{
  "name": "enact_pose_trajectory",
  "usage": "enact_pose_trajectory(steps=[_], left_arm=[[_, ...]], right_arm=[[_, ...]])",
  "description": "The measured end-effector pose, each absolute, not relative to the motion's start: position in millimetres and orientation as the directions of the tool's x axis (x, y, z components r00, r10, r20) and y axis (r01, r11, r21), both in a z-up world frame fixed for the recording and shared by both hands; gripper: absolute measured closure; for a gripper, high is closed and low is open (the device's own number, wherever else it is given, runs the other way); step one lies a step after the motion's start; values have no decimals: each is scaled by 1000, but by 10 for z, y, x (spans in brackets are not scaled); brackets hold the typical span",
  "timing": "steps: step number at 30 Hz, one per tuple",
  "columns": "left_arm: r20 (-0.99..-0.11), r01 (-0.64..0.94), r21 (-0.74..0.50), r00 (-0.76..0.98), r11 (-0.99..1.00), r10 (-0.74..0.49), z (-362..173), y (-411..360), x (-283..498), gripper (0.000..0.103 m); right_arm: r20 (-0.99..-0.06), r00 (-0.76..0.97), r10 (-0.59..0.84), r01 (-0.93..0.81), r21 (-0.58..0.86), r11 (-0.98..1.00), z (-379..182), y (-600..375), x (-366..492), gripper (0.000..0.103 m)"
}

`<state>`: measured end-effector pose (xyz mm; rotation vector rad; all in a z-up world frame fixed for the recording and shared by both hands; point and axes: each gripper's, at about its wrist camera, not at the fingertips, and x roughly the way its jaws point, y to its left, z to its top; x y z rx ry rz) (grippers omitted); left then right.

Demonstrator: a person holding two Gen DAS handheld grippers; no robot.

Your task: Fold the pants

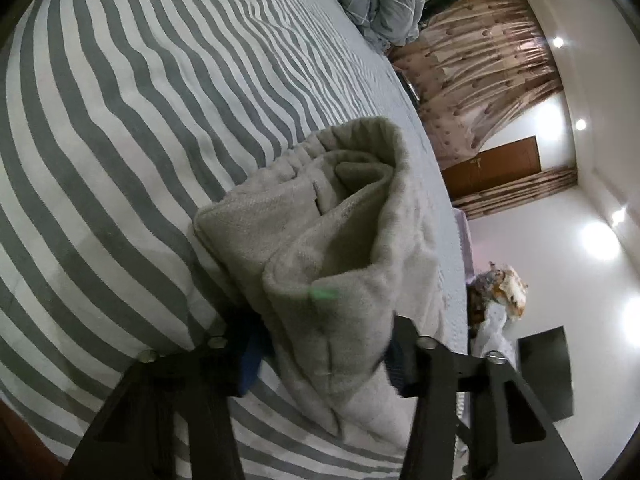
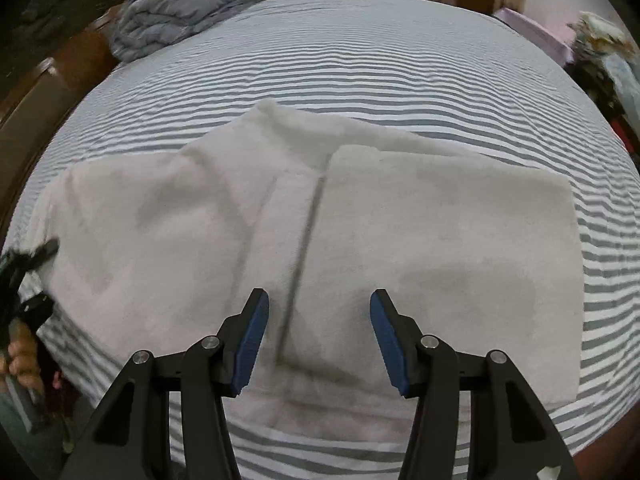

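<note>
Pants [image 2: 280,240] lie on the striped bed [image 2: 360,72], pale fleece, spread across the near half. Judging by the layers, one fold is in: a flat panel sits doubled over the right side, its straight edge running up the middle. Left side looks looser and still needs tidying. I'd call it partway, at least one more fold left.

Left claw [image 1: 320,344] has the left end of the pants: a bunched wad of fabric, waistband-like ribbing visible, sits between the jaws and fills the gap. Pads look pressed on it, so I read it as gripped. No earlier view to compare. Fabric there is lifted slightly off the bed, the claw angled moderately down and rolled sideways.

Right claw [image 2: 318,336] is about half open, nothing in it. It hovers over the near middle of the pants, straddling the fold edge, pitched steeply down. Contact with the cloth: can't tell.

A hand [image 2: 22,360] holding the left claw's grip shows at the right camera's left edge.
</note>
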<state>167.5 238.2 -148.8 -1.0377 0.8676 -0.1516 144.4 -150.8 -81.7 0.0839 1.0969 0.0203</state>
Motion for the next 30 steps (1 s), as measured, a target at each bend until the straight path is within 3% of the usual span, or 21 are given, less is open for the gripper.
enact_pose_trajectory(steps=[4, 10, 14, 20, 30], left_arm=[[-561, -257, -785, 682, 564, -469, -1410, 2335, 1615, 62], [-555, -189, -743, 711, 642, -433, -1104, 2152, 1625, 70], [-526, -117, -717, 737, 687, -424, -821, 1956, 1625, 73], [-530, -4, -584, 759, 811, -378, -216, 1316, 1692, 76], [-543, 241, -376, 726, 895, -423, 388, -386, 1679, 76]], right_arm=[[-901, 430, 55, 34, 77, 996, -949, -1568, 1498, 52], [-901, 431, 41, 1, 46, 999, -1017, -1500, 1545, 41], [-889, 445, 108, 28, 134, 991, -941, -1608, 1475, 40], [-841, 493, 224, 66, 292, 954, -747, -1962, 1315, 41], [-768, 597, 233, 143, 388, 910, -401, -2871, 1002, 41]])
